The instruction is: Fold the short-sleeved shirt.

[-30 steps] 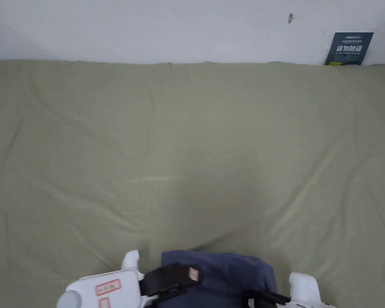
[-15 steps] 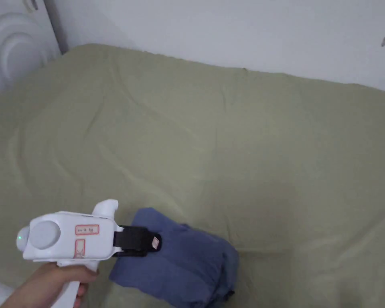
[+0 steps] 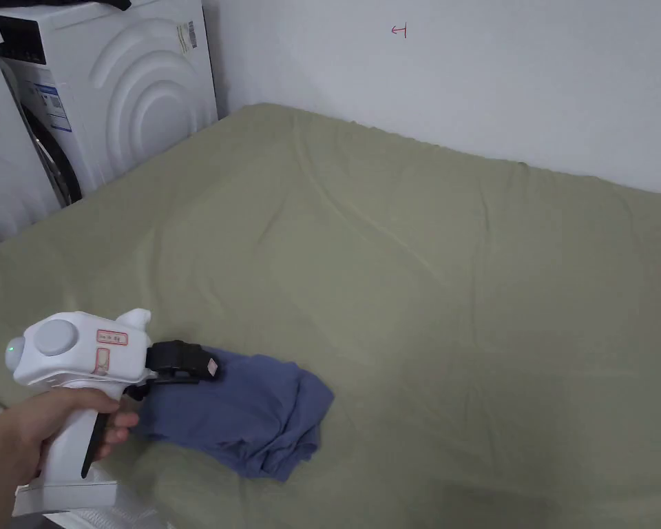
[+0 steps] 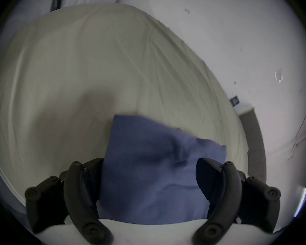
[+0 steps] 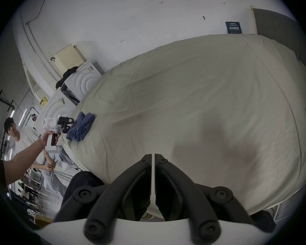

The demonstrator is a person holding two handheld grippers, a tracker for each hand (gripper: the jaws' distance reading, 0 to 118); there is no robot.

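the folded shirt [image 3: 246, 413] lay near the bed [image 3: 425, 275] edge, now further left than before. left gripper [image 4: 150, 181] jaws stood apart around it; right gripper [image 5: 153, 162] jaws were together, well apart from it.

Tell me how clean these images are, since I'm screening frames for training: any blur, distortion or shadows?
Head view: sharp, evenly lit, blue shirt crisp. Left gripper view: fisheye with dark corners, shirt's far edge and the sheet motion-smeared, a soft shadow on the sheet. Right gripper view: fisheye bends the bed, in focus, a broad shadow beyond the right gripper.
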